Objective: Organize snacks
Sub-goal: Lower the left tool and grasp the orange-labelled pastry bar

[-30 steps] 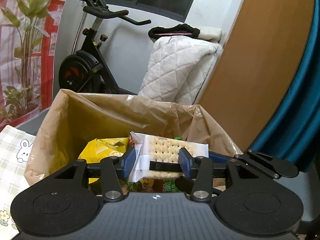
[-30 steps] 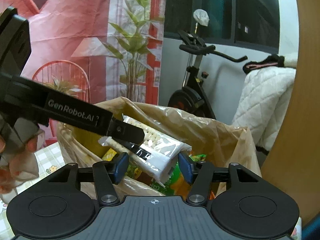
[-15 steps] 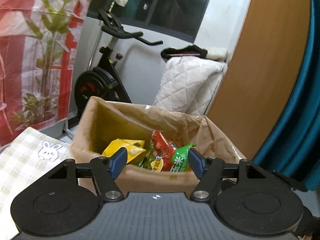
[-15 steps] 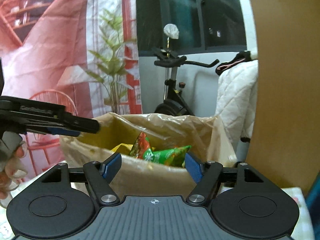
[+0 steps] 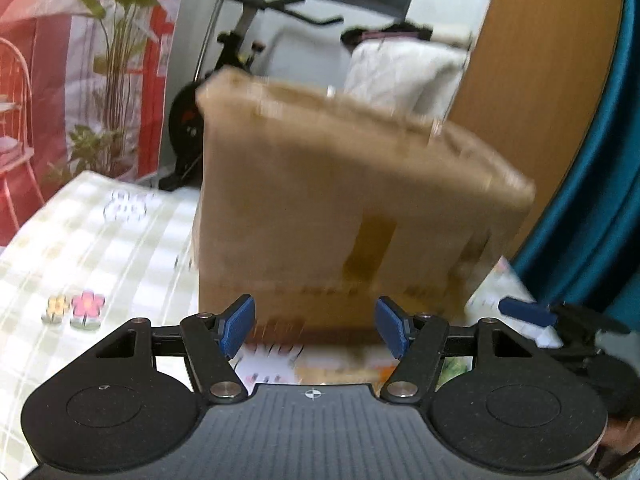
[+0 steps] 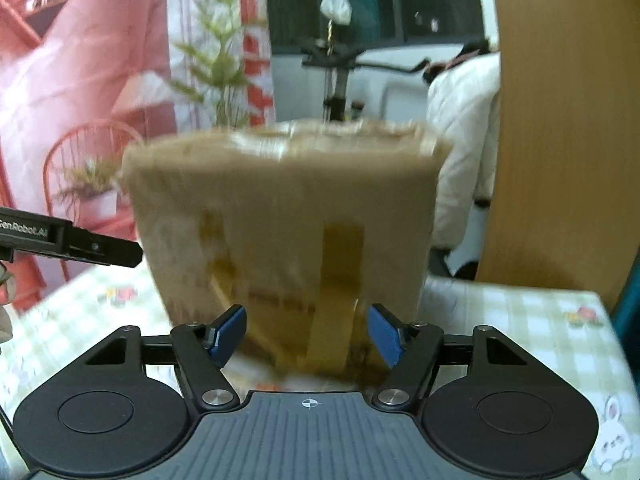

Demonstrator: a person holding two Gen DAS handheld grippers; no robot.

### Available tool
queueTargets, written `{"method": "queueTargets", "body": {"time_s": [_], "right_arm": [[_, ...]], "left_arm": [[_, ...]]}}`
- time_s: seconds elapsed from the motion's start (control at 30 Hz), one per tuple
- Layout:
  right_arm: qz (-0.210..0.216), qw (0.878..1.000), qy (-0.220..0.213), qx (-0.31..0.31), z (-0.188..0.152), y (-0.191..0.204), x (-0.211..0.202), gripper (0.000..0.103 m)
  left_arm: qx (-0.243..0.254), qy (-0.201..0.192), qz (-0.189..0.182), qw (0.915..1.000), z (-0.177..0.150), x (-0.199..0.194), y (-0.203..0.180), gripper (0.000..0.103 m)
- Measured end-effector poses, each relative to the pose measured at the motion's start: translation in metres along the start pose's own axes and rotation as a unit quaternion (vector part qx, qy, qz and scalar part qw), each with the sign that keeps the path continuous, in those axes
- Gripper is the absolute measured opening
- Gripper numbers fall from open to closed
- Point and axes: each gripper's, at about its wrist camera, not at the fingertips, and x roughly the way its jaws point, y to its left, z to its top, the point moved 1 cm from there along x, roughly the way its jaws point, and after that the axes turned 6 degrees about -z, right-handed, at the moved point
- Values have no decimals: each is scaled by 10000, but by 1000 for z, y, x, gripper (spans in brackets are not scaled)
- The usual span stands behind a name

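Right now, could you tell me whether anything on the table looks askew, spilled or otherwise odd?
Nothing clearly stands out. The brown box sits on the checked tablecloth; it is too motion-blurred to judge its tilt. Both the left tongs and the right tongs are open and empty. No spill shows.

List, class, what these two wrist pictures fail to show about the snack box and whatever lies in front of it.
1. Inside of the cardboard box: hidden in both views by its own front wall.
2. Print on the box wall: motion blur smears it in both views.
3. Packets at the box foot: blurred and partly covered by the left gripper, whose jaws are open; likewise behind the right gripper.
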Motion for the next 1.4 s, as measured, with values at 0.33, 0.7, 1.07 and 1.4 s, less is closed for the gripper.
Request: {"method": "queueTargets", "body": {"time_s": [0.33, 0.7, 1.07, 1.4], "right_arm": [[330, 9951, 873, 323, -28, 0, 43, 43], [496, 9808, 1734, 745, -42, 5, 77, 43], [645, 9721, 1922, 1177, -44, 6, 94, 43], [693, 9764, 1728, 1092, -36, 16, 81, 36]], "left_arm": [[185, 656, -80, 9976, -13, 51, 10, 67], [-232, 1308, -491, 9899, -24, 93, 20, 67], [-709, 1559, -734, 9825, -40, 108, 28, 58], [-411, 1433, -607, 9870, -38, 86, 20, 43]]}}
